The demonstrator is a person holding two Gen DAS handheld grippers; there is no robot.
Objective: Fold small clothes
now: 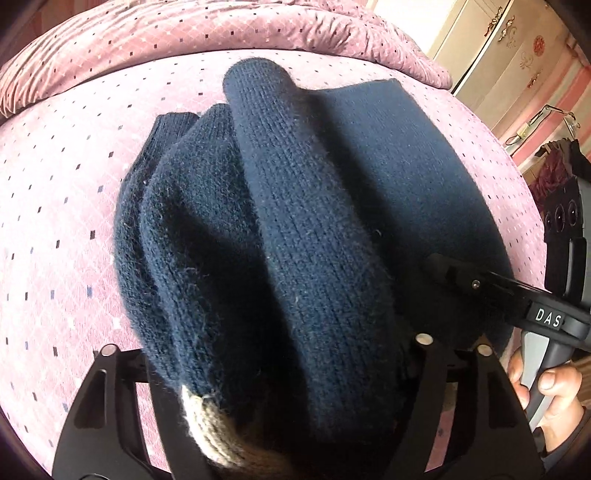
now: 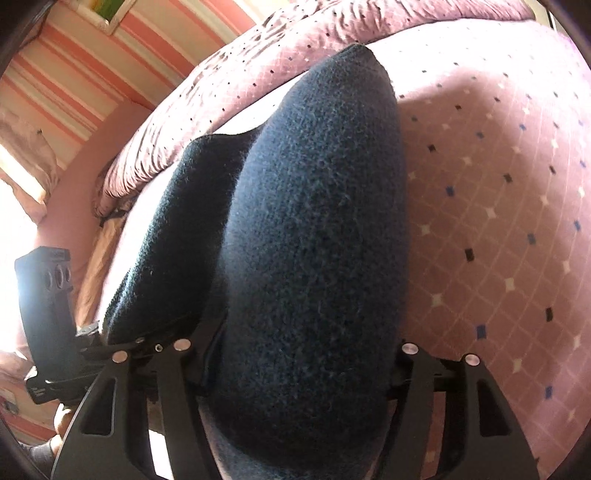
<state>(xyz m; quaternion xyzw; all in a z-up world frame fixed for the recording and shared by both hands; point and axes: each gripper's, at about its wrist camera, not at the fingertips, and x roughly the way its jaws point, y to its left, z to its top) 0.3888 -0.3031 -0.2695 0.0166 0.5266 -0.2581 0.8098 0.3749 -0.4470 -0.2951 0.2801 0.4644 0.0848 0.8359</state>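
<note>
A navy sweater [image 1: 303, 206] lies bunched on the bed [image 1: 55, 221]. Its folds fill both the left gripper [image 1: 280, 424] and right gripper [image 2: 295, 424]; whether either is clenched, I cannot tell.

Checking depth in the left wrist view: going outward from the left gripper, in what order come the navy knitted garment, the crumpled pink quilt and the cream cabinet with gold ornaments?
1. Navy knitted garment: bunched between the left gripper's fingers, centre.
2. Crumpled pink quilt: beyond the garment, along the top.
3. Cream cabinet: farthest, top right, past the bed's edge.
</note>
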